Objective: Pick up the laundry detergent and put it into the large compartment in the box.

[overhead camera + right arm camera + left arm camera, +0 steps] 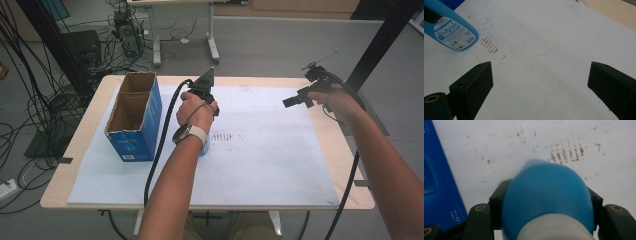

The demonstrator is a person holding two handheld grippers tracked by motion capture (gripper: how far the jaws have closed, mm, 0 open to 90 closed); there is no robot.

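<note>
A light wooden table stands on a grey floor, with cables and a desk frame behind it; a white mat with brown scuff marks covers most of the top. An open blue cardboard box, two compartments, both bare as far as the high view shows, sits at the 9 o'clock side of the mat.

The left gripper points down at the mat, just to the 3 o'clock side of the box. Its jaws are clamped on a blue bottle, one pad on each flank. In the left gripper view the bottle's rounded blue end leads away from the camera toward the mat; a white band lies nearer the camera. In the right gripper view the bottle is tilted, its labelled end low and at or just above the mat, beside the scuff marks; contact cannot be confirmed. Its long axis runs with the left gripper's own axis, steeply downward.

The right gripper hangs over the mat's 2 o'clock corner, well apart from the bottle. Its jaws stand wide apart with nothing between them.

Governing relation: the box lies at 9 o'clock from the held bottle, near it. The left hand is the nearer hand. Judgement: a lift, then a shift toward 9 o'clock, places the bottle over a compartment
</note>
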